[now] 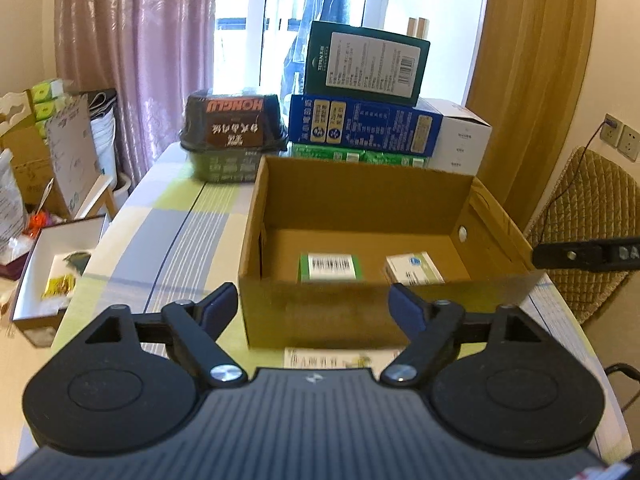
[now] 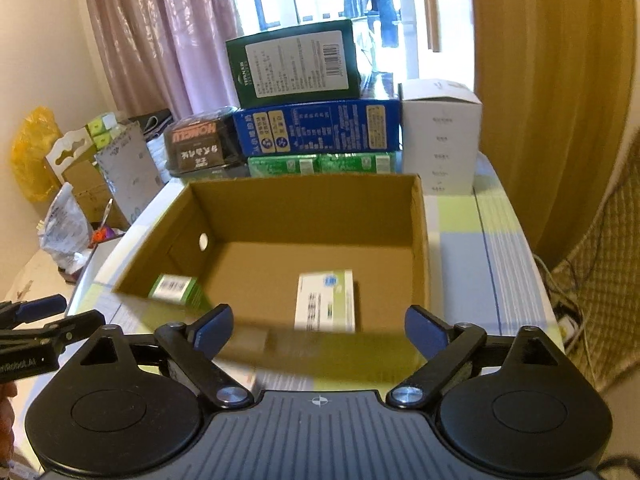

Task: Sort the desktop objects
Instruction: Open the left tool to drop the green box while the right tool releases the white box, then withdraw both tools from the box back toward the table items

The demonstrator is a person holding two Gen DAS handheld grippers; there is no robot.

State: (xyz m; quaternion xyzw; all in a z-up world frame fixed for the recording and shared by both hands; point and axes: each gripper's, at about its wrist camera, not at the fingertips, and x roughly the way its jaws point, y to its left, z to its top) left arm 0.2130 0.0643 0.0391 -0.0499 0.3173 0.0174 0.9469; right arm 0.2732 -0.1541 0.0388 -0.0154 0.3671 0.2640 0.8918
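Jaws of the left gripper (image 1: pixel 314 300) and right gripper (image 2: pixel 319 326) stand wide apart, empty. Ahead of them, the open brown cardboard box (image 1: pixel 362 196) holds a green barcoded carton (image 1: pixel 330 267) and a white-green carton (image 2: pixel 326 300).

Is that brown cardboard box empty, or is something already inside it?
Not empty. The open brown cardboard box holds two small packets: a green barcoded one and a white-and-green one.

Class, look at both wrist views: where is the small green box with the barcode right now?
The small green box lies on the floor of the open cardboard box, left of the white-and-green box.
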